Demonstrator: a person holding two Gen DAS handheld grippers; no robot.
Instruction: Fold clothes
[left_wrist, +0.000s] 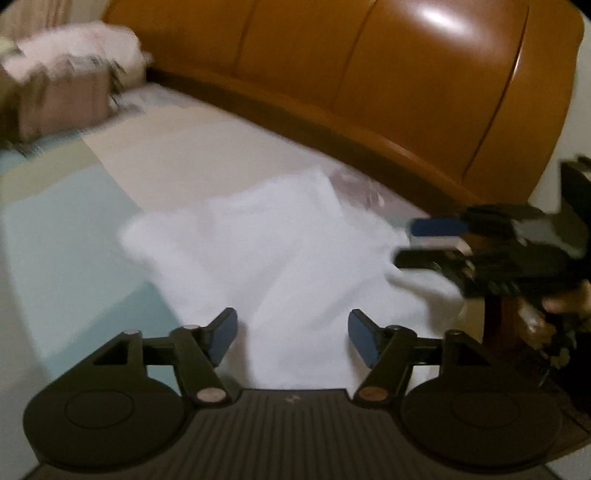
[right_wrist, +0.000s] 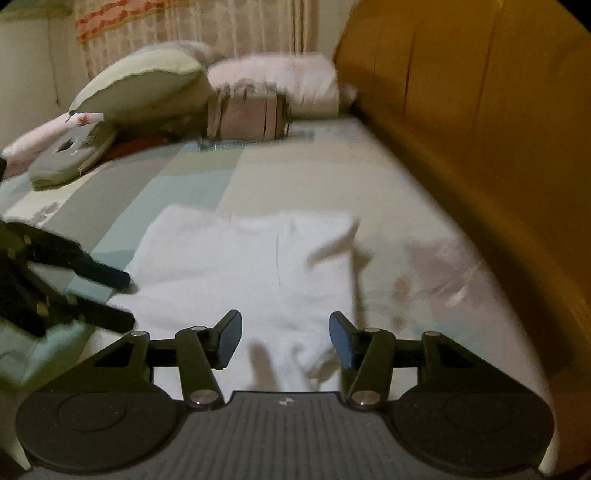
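A white garment (left_wrist: 273, 254) lies partly folded on the bed, its near edge under both grippers; in the right wrist view the same garment (right_wrist: 243, 266) spreads flat with a raised corner at its right. My left gripper (left_wrist: 293, 338) hangs just above the garment's near end, open, nothing between its fingers. My right gripper (right_wrist: 286, 339) is also open over the garment's near edge. From the left wrist view the right gripper (left_wrist: 417, 240) shows at the garment's right side, jaws apart. The left gripper (right_wrist: 125, 297) appears at the garment's left edge, blurred.
An orange padded headboard (left_wrist: 369, 74) runs along the far and right side of the bed. Pillows (right_wrist: 147, 81), a folded pink blanket (right_wrist: 277, 74) and a brown box-like item (right_wrist: 243, 114) sit at the far end. The pastel patchwork sheet (left_wrist: 66, 229) extends left.
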